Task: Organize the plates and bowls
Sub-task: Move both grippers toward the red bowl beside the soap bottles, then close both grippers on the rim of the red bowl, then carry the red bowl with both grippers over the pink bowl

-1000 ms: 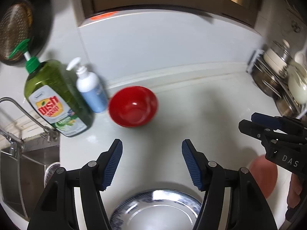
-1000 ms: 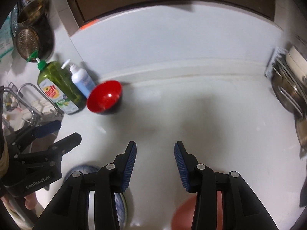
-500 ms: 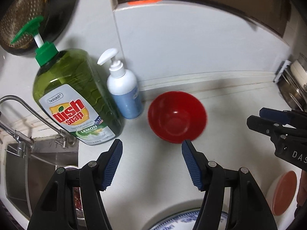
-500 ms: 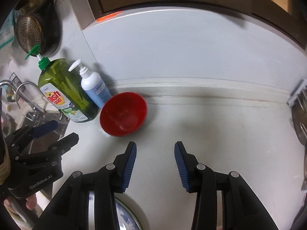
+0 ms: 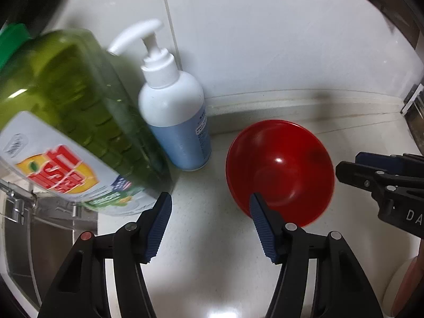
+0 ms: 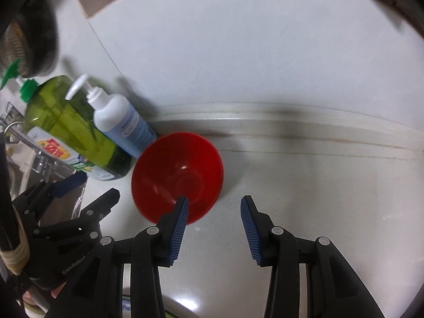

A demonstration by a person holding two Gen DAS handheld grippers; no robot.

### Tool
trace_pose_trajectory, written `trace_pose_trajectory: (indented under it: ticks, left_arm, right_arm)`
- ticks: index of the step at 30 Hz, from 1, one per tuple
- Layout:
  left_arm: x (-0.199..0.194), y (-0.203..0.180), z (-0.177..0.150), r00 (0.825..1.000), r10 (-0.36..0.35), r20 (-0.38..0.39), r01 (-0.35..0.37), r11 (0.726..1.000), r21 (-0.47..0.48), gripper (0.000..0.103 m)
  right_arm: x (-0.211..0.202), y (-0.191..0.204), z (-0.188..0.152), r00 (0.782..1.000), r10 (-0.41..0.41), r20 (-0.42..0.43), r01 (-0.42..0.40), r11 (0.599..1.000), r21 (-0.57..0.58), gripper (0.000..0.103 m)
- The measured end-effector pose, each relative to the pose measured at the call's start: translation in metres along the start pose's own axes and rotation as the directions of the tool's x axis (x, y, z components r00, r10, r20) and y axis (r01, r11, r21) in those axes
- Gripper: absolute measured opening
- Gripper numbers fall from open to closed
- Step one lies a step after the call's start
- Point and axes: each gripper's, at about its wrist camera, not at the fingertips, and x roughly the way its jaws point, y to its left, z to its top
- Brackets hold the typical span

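Left wrist view: red bowl point(image 5: 279, 169) sits upright on the white countertop point(image 5: 212, 265) near the back wall, just right of the white pump bottle point(image 5: 175, 116) and green dish soap bottle point(image 5: 66, 122). Left gripper point(image 5: 209, 209) is spread, nothing between its jaws; its right pad overlaps the bowl's near rim in view, contact unclear. Right gripper point(image 6: 214, 214) is also spread w/ nothing held, left pad at the near rim. Risks, as judged: both claws converge on one bowl, so they may collide; a rim nudge could slide it into the pump bottle & tip that.
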Motion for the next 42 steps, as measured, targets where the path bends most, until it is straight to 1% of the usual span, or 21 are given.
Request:
trace_pose_trajectory:
  ticks: [5, 7, 11, 13, 15, 16, 19, 21, 24, 26, 30, 34, 42]
  left_arm:
    - [0.015, -0.004, 0.005, 1.000, -0.001, -0.016, 0.001, 1.000, -0.003, 0.056]
    - [0.021, -0.005, 0.007, 1.000, -0.008, -0.023, 0.008, 1.000, -0.010, 0.054]
    - [0.028, -0.004, 0.011, 0.999, -0.032, -0.026, 0.031, 0.999, -0.034, 0.044]
    - [0.032, -0.004, 0.013, 0.998, -0.057, -0.032, 0.056, 0.997, -0.051, 0.040]
    - [0.036, -0.006, 0.014, 0.996, -0.075, -0.041, 0.073, 0.996, -0.056, 0.031]
    - [0.038, -0.007, 0.015, 0.996, -0.081, -0.046, 0.079, 0.995, -0.056, 0.030]
    - [0.041, -0.014, 0.016, 0.995, -0.087, -0.051, 0.084, 0.995, -0.050, 0.023]
    - [0.044, -0.017, 0.017, 0.994, -0.088, -0.062, 0.085, 0.996, -0.038, 0.016]
    - [0.046, -0.021, 0.017, 0.996, -0.061, -0.062, 0.059, 0.998, -0.028, 0.011]
    - [0.046, -0.023, 0.017, 0.996, -0.062, -0.062, 0.061, 0.998, -0.030, 0.011]
    - [0.043, -0.018, 0.016, 0.996, -0.063, -0.058, 0.061, 0.997, -0.041, 0.011]
    - [0.029, -0.021, 0.011, 0.997, -0.071, -0.039, 0.070, 0.997, -0.042, 0.011]
    - [-0.011, -0.028, 0.000, 0.993, -0.119, 0.010, 0.120, 0.992, -0.047, 0.011]
  right_arm:
    - [0.024, -0.002, 0.005, 0.999, 0.021, -0.041, -0.020, 1.000, 0.023, 0.041]
    - [0.033, -0.002, 0.008, 0.998, 0.025, -0.054, -0.023, 0.999, 0.026, 0.036]
    - [0.046, -0.005, 0.010, 0.996, 0.045, -0.078, -0.041, 0.997, 0.058, 0.033]
    - [0.050, -0.005, 0.010, 0.995, 0.051, -0.085, -0.046, 0.997, 0.063, 0.028]
    - [0.053, -0.005, 0.010, 0.995, 0.048, -0.093, -0.042, 0.997, 0.065, 0.026]
    - [0.054, -0.005, 0.011, 0.994, 0.049, -0.095, -0.042, 0.997, 0.066, 0.024]
    - [0.057, -0.004, 0.012, 0.993, 0.051, -0.102, -0.045, 0.997, 0.068, 0.019]
    - [0.059, -0.004, 0.012, 0.993, 0.049, -0.108, -0.041, 0.997, 0.072, 0.018]
    - [0.059, -0.004, 0.012, 0.993, 0.041, -0.109, -0.032, 0.996, 0.079, 0.014]
    - [0.059, -0.004, 0.012, 0.993, 0.032, -0.110, -0.023, 0.997, 0.075, 0.012]
    - [0.061, -0.003, 0.014, 0.994, 0.025, -0.107, -0.015, 0.996, 0.088, 0.011]
    - [0.054, -0.006, 0.009, 0.993, 0.035, -0.110, -0.023, 0.994, 0.105, 0.011]
    - [0.015, -0.008, -0.006, 0.998, 0.022, -0.056, -0.016, 0.995, 0.103, 0.011]
